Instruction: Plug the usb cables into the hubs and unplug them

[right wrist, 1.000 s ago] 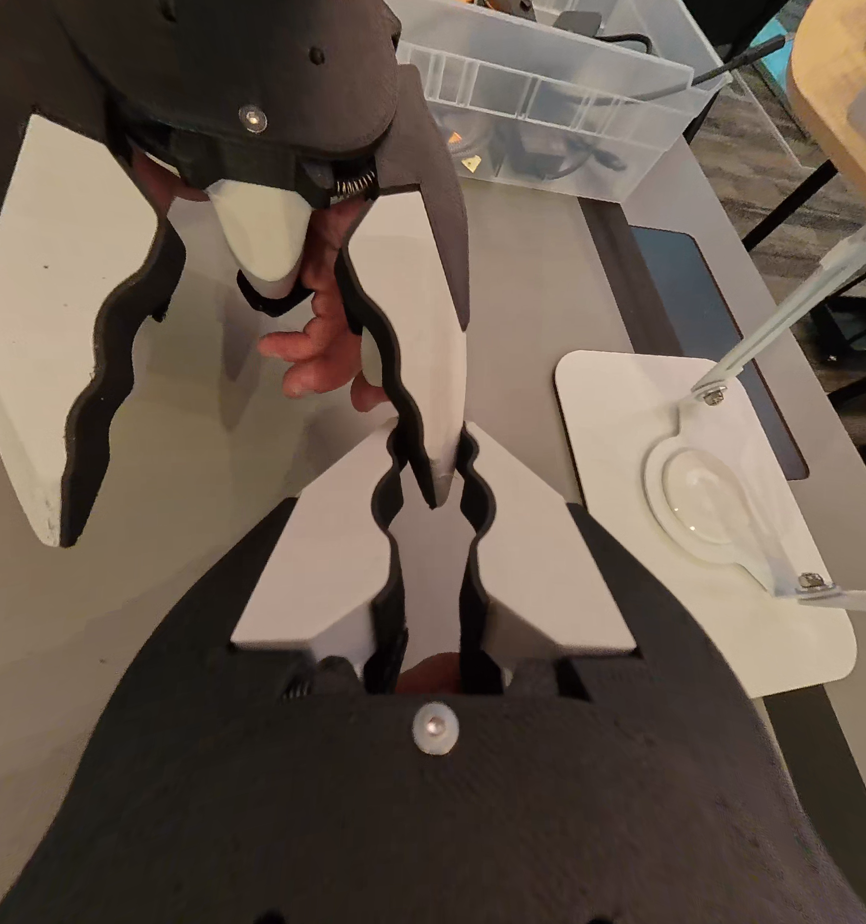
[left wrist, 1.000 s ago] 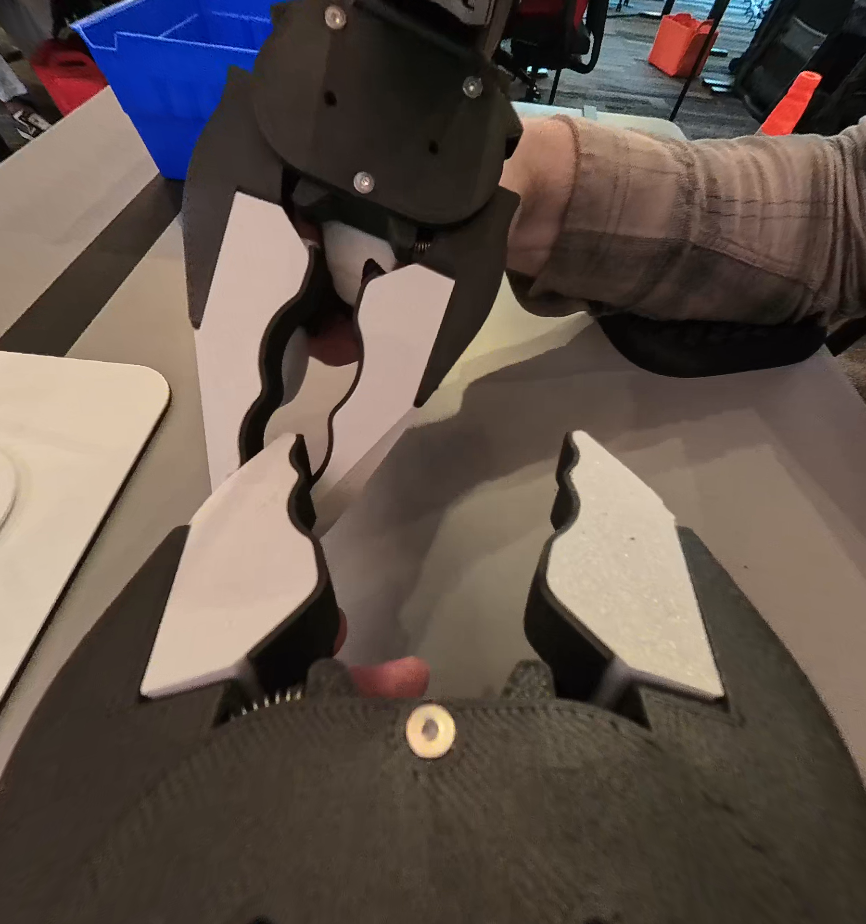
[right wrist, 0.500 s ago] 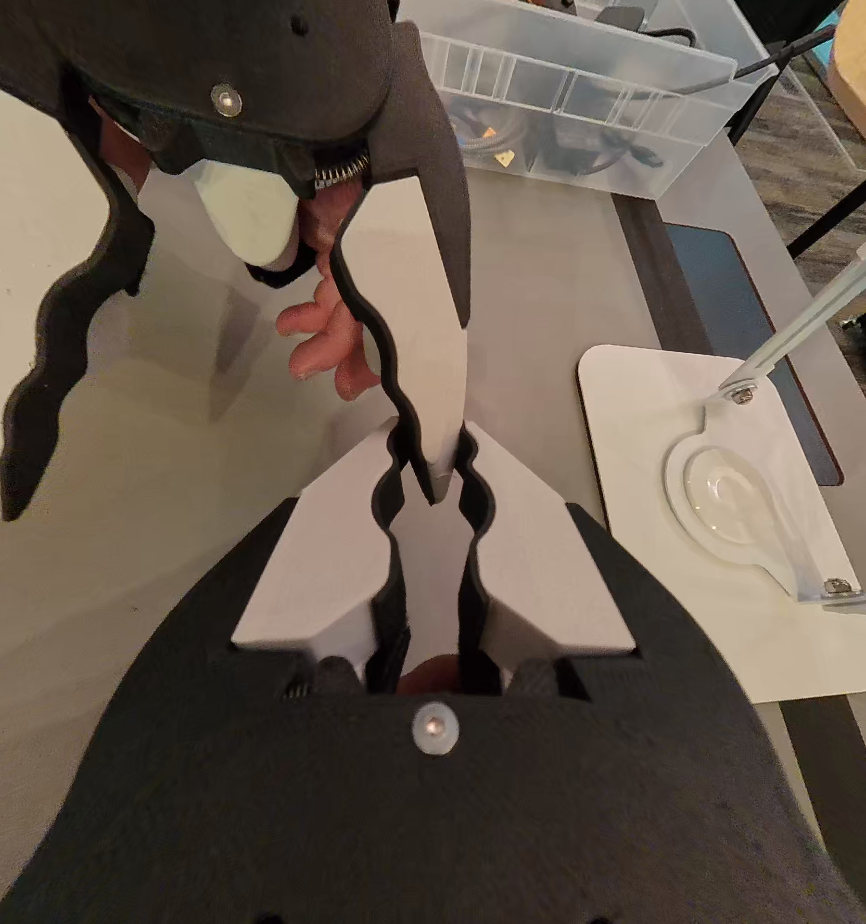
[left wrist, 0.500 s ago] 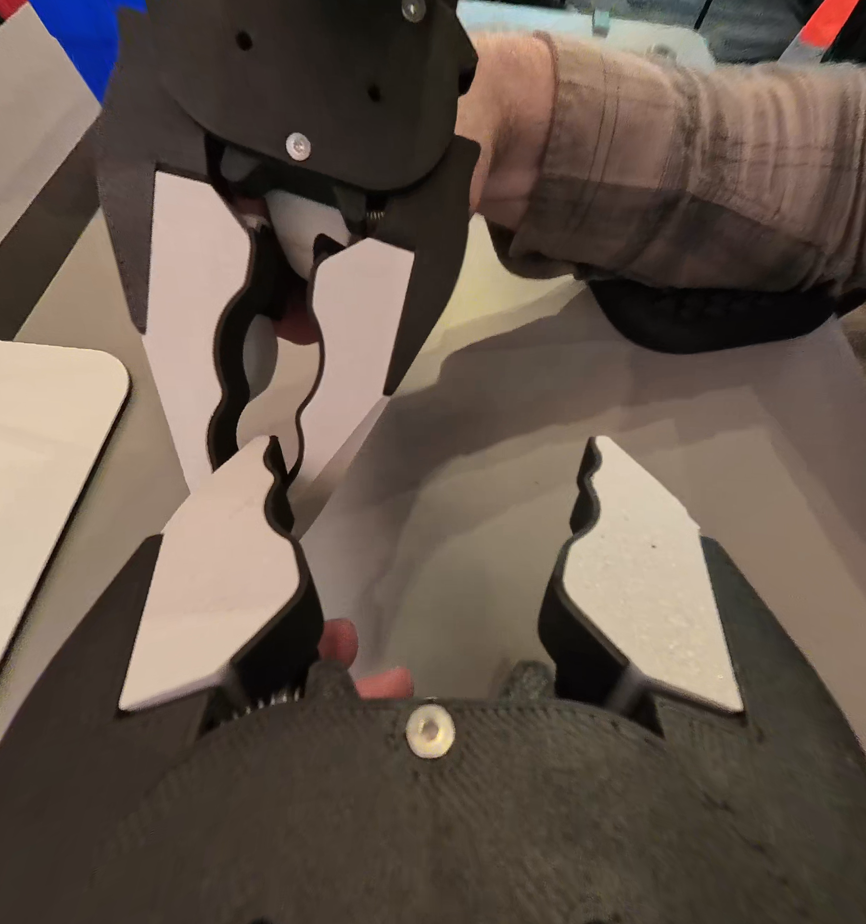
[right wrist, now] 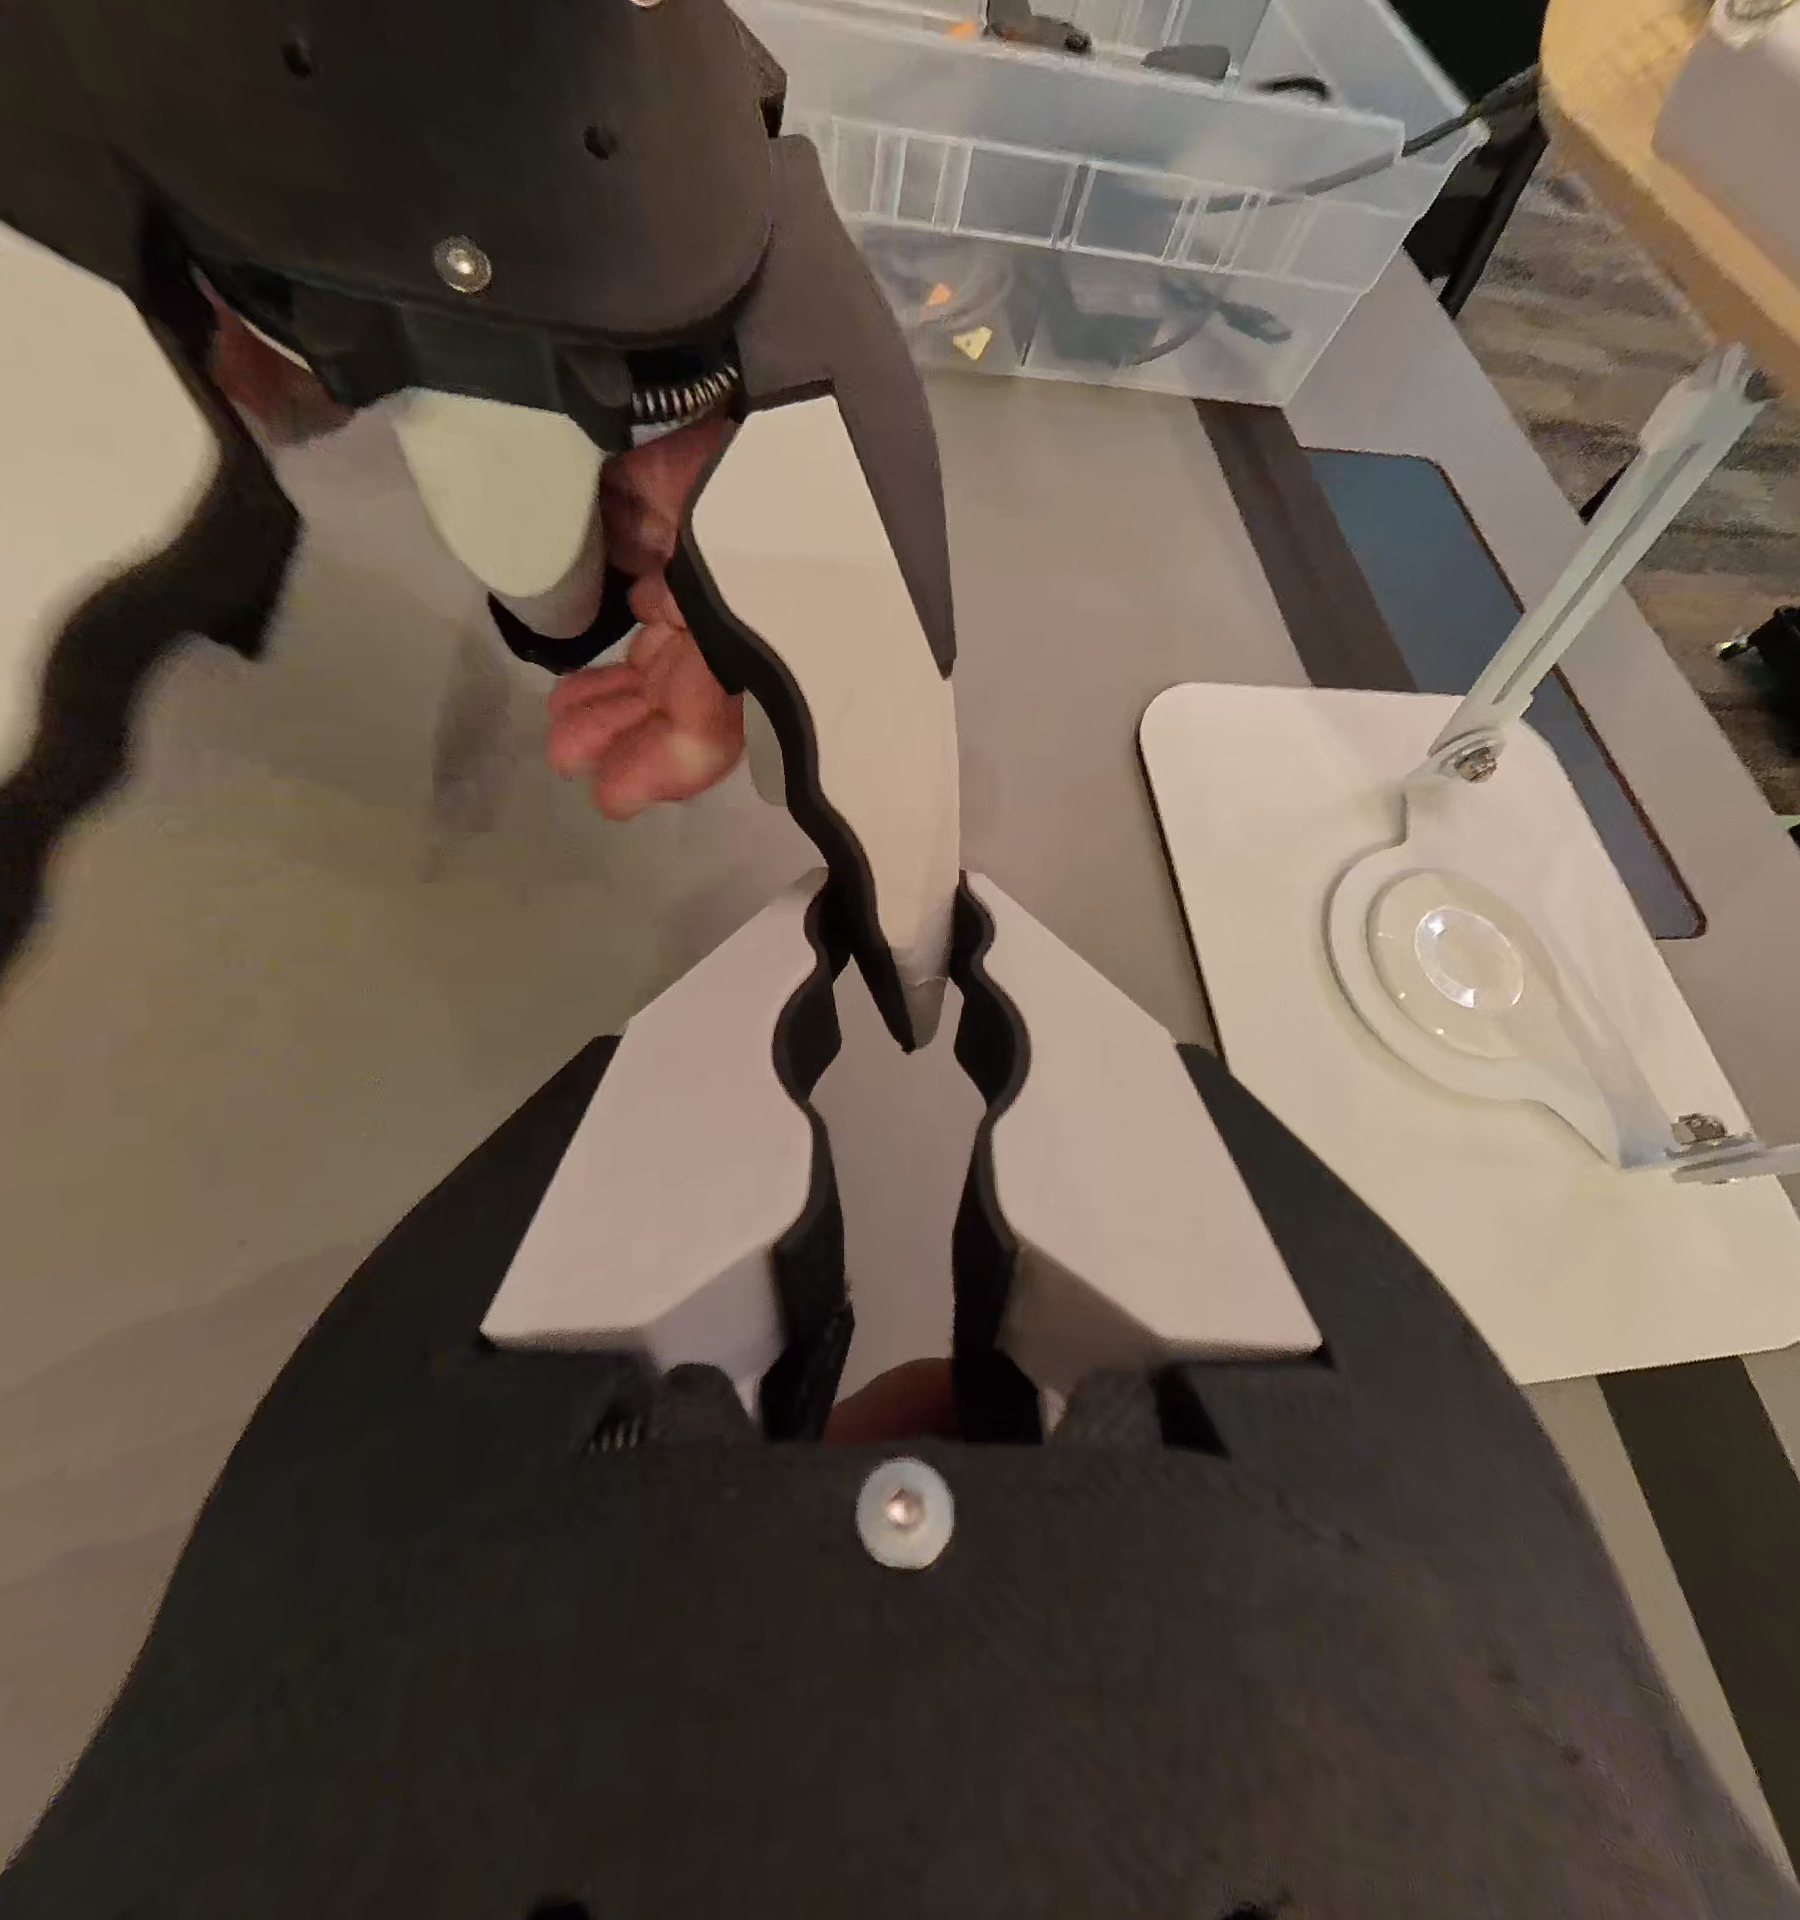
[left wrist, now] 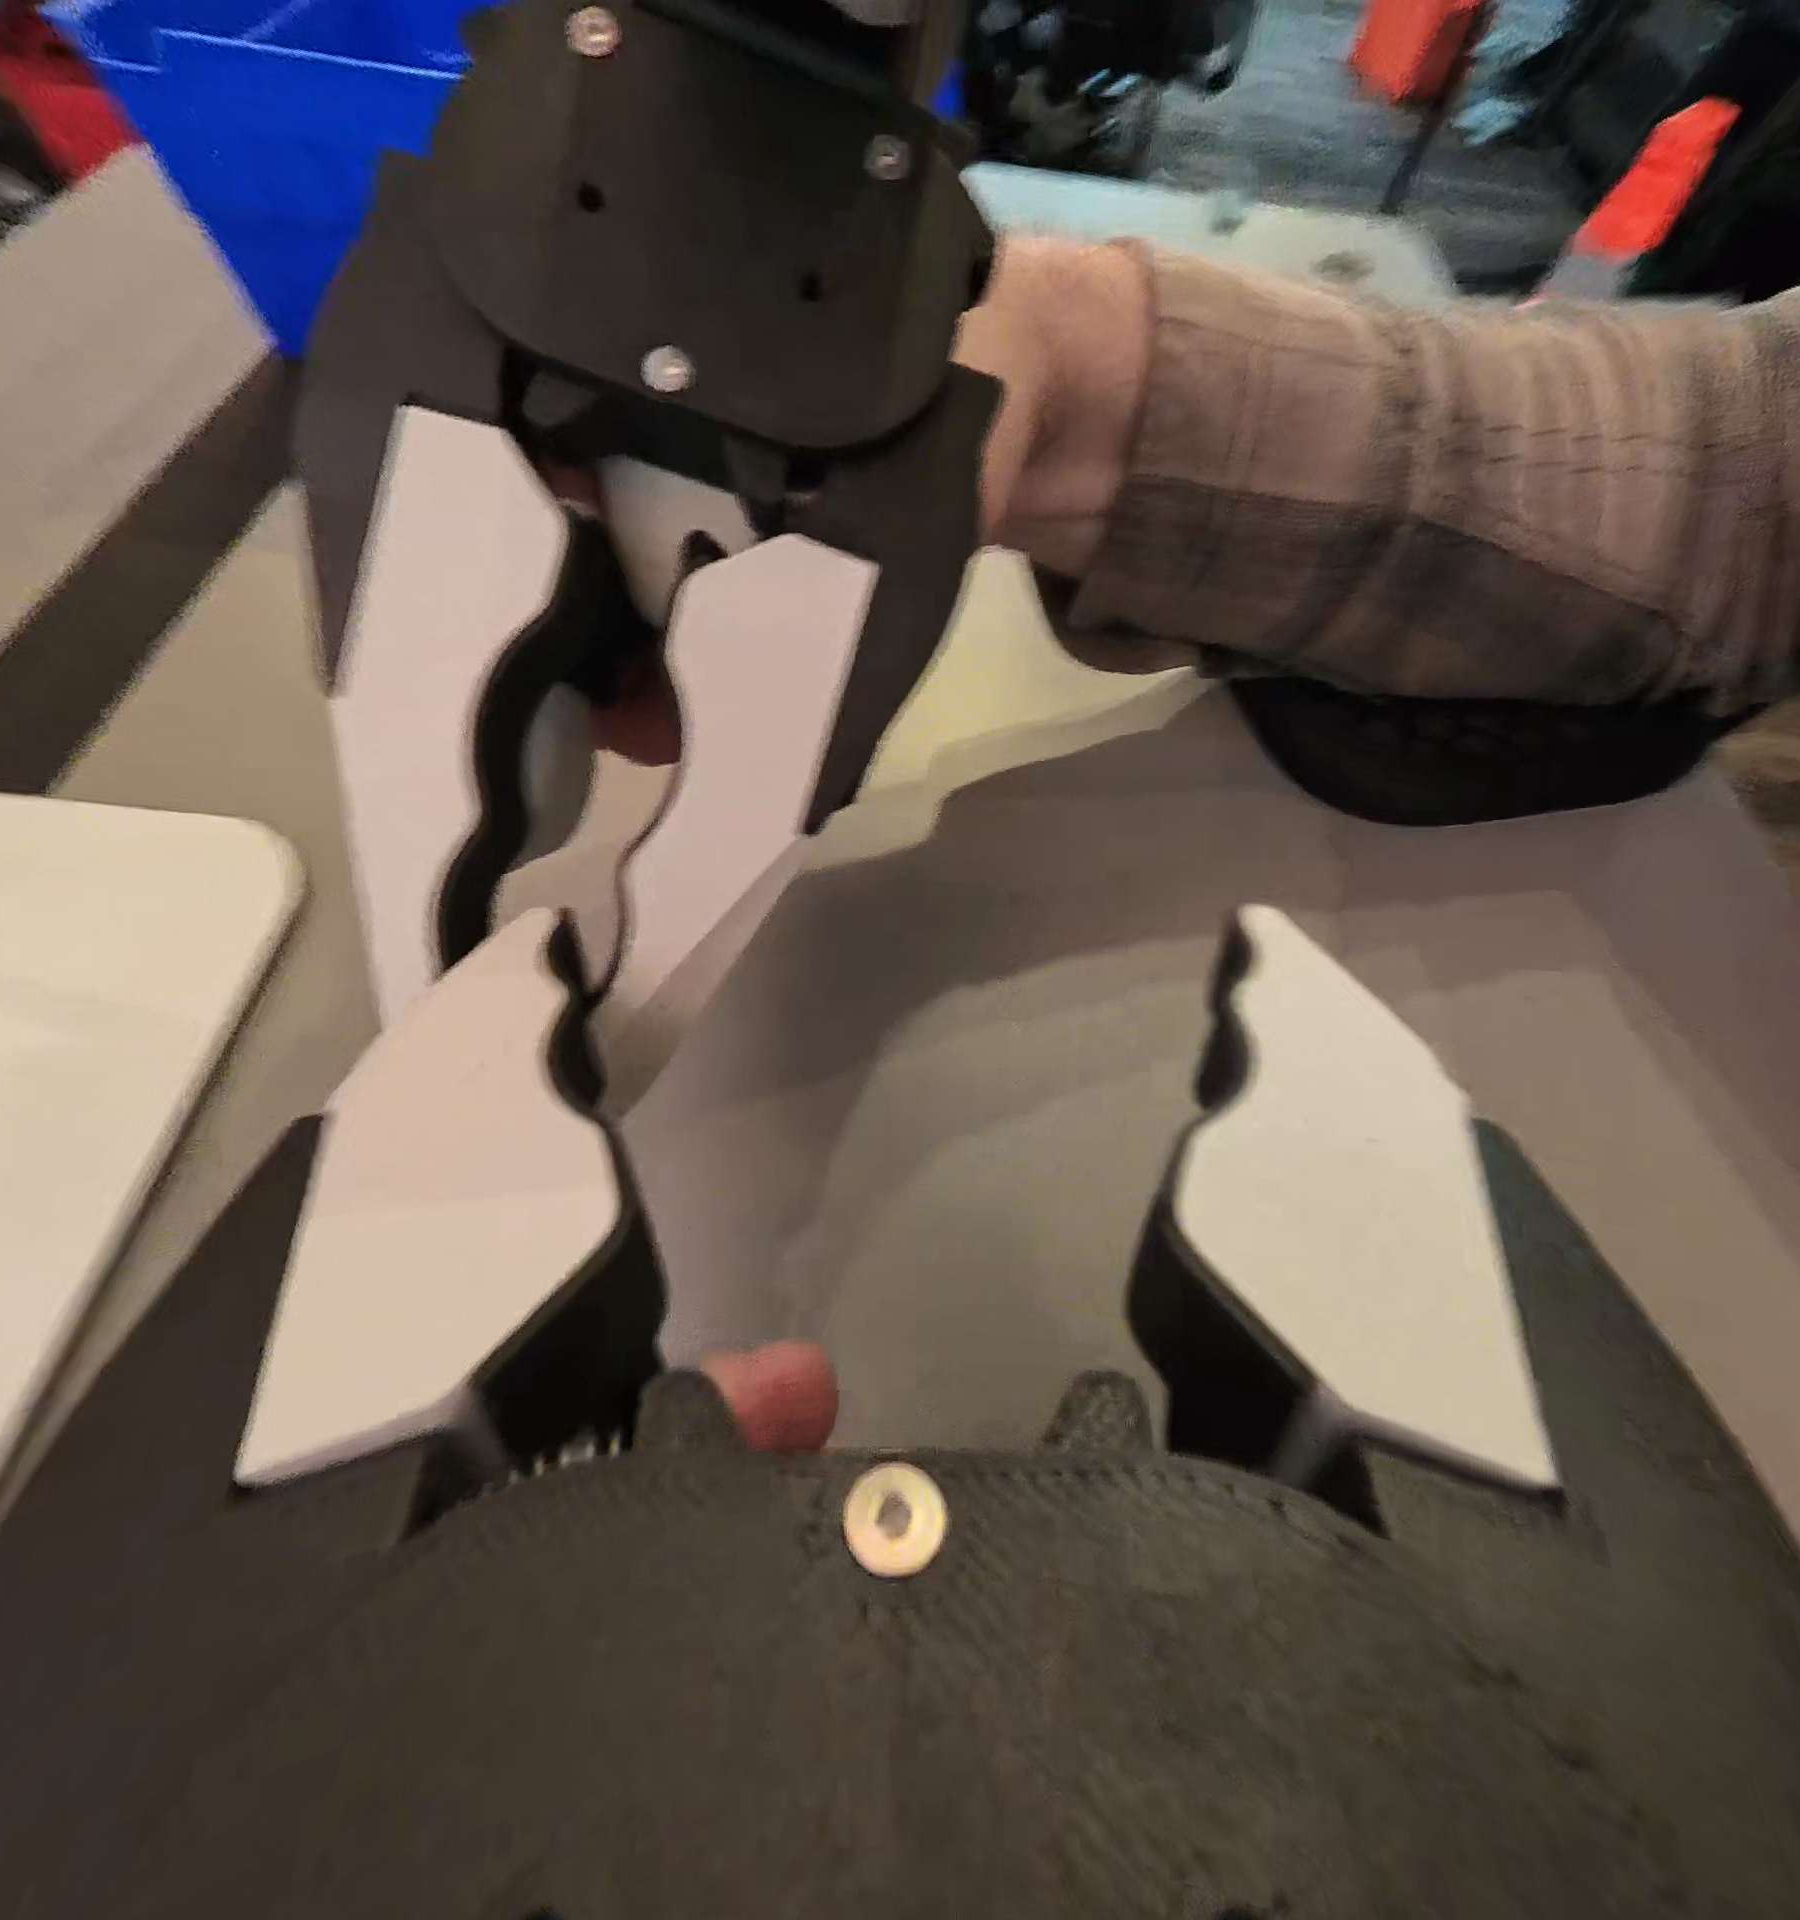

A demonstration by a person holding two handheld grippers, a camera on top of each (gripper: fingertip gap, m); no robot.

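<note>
Two tools meet: right tool (right wrist: 891,914) pinching left tool (left wrist: 901,925) fingertip (right wrist: 917,987).

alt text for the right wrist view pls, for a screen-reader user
The right gripper is nearly shut around one fingertip of the left gripper, whose jaws are wide open above a grey table. To the right lies a white board with a clear suction mount; behind stands a clear bin holding cables.
</note>
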